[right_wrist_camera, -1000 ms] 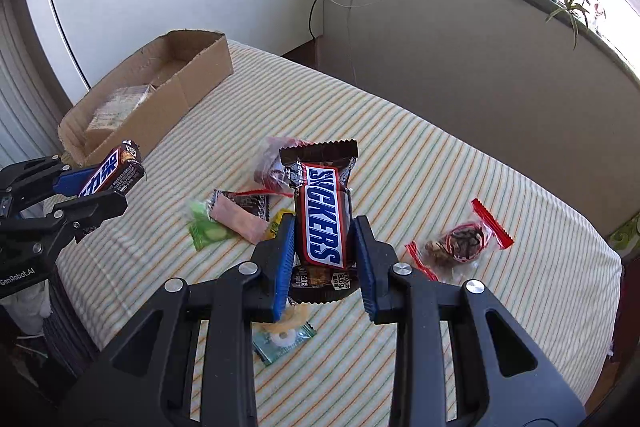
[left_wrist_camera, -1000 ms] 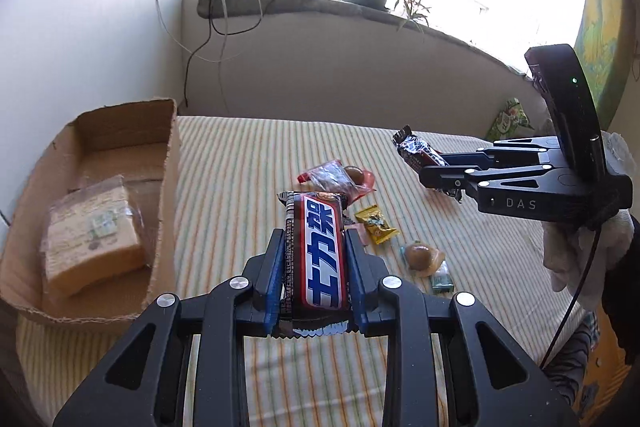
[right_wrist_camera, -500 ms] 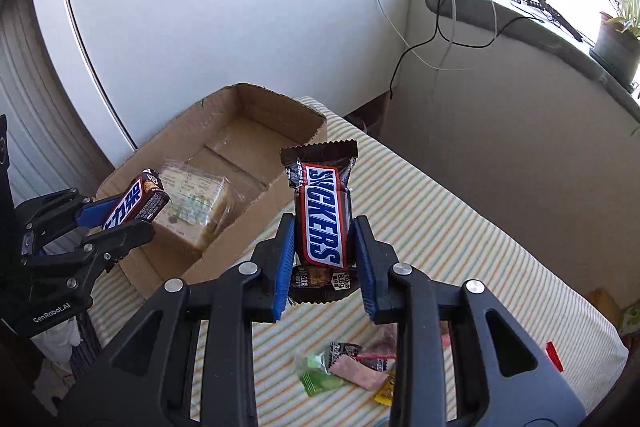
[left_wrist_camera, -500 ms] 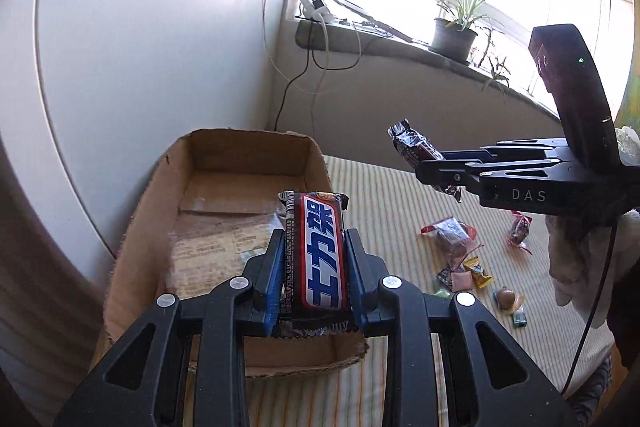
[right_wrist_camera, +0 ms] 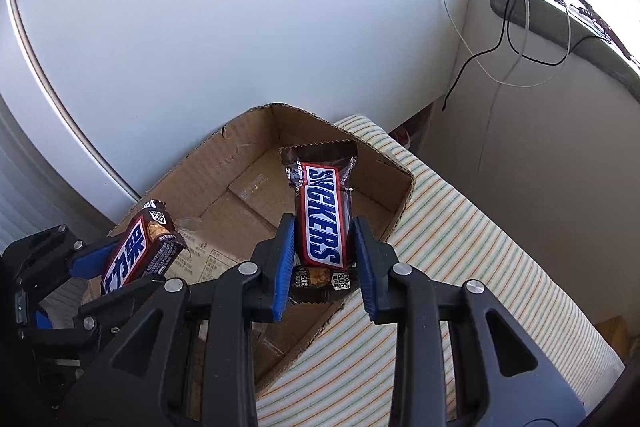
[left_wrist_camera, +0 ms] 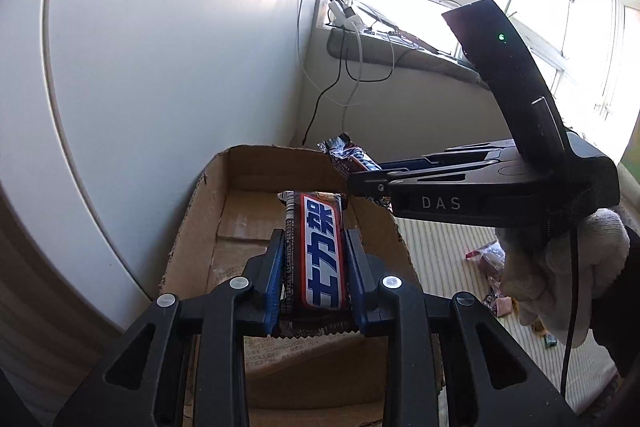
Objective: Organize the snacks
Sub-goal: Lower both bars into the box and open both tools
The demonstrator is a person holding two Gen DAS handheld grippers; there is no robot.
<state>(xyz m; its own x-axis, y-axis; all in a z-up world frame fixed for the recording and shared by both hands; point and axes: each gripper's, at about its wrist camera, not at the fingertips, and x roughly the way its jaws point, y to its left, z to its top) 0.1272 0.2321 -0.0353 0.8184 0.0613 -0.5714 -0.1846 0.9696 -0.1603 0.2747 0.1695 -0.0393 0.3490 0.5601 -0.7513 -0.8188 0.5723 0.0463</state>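
White wall, striped table [right_wrist_camera: 460, 227], open brown cardboard box [right_wrist_camera: 248, 155].
Left claw [left_wrist_camera: 316, 275] grips a Chinese-lettered Snickers bar [left_wrist_camera: 323, 255] above the box; right claw [right_wrist_camera: 324, 259] beside it, level over the box, clamps an English-lettered Snickers bar [right_wrist_camera: 323, 215].

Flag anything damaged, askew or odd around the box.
The box has ragged, torn rim edges and a small tear in its left wall. Otherwise nothing odd: each gripper, left and right, holds a Snickers bar squarely above the box.
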